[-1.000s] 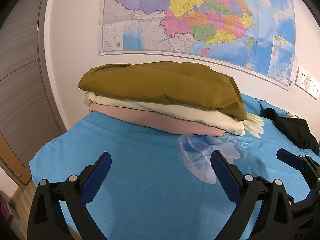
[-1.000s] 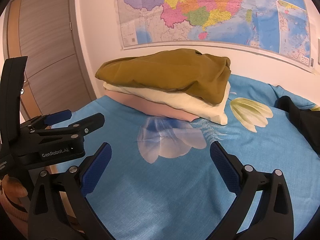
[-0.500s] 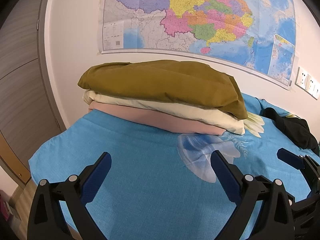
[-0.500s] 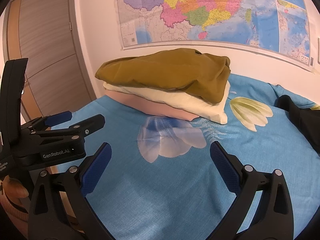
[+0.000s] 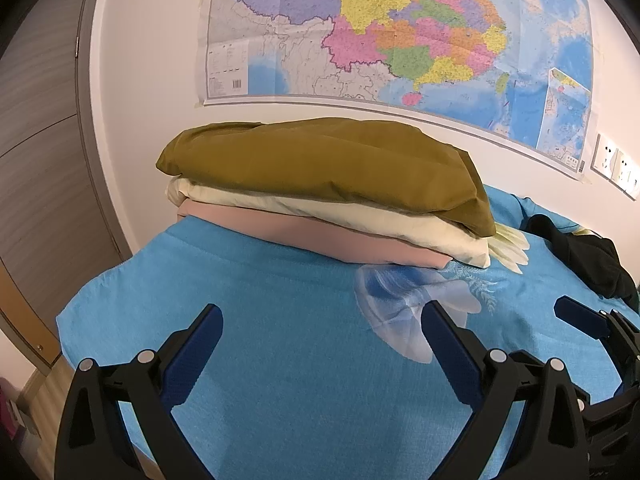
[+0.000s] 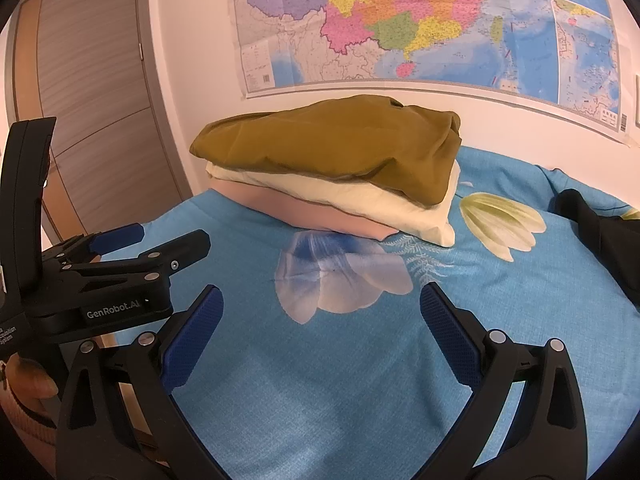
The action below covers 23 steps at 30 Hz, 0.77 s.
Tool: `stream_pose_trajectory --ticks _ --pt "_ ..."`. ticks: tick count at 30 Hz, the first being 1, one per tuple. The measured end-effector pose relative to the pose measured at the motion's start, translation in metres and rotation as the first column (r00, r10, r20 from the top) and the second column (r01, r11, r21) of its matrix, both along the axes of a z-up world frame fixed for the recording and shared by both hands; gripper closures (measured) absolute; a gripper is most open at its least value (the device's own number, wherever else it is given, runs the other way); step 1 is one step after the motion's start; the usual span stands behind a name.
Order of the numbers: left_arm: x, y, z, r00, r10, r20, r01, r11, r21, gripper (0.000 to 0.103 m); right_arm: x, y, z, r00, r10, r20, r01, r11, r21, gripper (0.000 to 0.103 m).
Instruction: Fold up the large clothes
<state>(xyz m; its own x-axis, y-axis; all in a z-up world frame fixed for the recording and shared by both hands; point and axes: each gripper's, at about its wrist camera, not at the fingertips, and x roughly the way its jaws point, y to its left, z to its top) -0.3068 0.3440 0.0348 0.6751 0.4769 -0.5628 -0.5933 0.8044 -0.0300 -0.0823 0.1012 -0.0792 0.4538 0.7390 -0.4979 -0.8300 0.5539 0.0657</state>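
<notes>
Three folded garments are seen stacked at the far end of the bed, close against the wall: an olive-brown piece (image 5: pixel 328 164) puffed smooth on top, a cream one (image 5: pixel 340 216) pressed flat beneath it, and a dusty pink one (image 5: pixel 312 236) at the bottom, its edges squared. The stack is carried by a turquoise bedspread (image 5: pixel 280 360) of fine woven grain, printed with a pale blue-and-white flower (image 6: pixel 340 276) just in front of the pile. A crumpled black garment (image 5: pixel 588 260) is left unfolded at the right (well apart from the stack).

The left gripper (image 5: pixel 320 332) is held wide apart above the bedspread, its ribbed blue pads (image 5: pixel 192 356) gripping nothing. The right gripper (image 6: pixel 320 312) is spread just as wide and is likewise empty, with the left one visible beside it. A glossy coloured map (image 6: pixel 420 20) is taped to the white wall, and a wood-grain door (image 6: pixel 92 100) is seen at the left.
</notes>
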Motion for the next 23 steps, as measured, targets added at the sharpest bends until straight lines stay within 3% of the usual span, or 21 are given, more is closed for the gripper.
stream_pose_trajectory --ticks 11,23 --pt "0.001 -0.008 -0.001 1.0 -0.01 0.018 0.01 1.0 0.025 0.007 0.001 -0.001 -0.001 1.0 -0.008 -0.001 0.008 1.0 -0.002 0.006" --pt "0.023 -0.024 -0.007 0.996 -0.084 0.01 0.084 0.994 -0.064 0.007 0.011 -0.026 -0.002 0.998 -0.065 -0.005 0.065 0.998 -0.004 0.006"
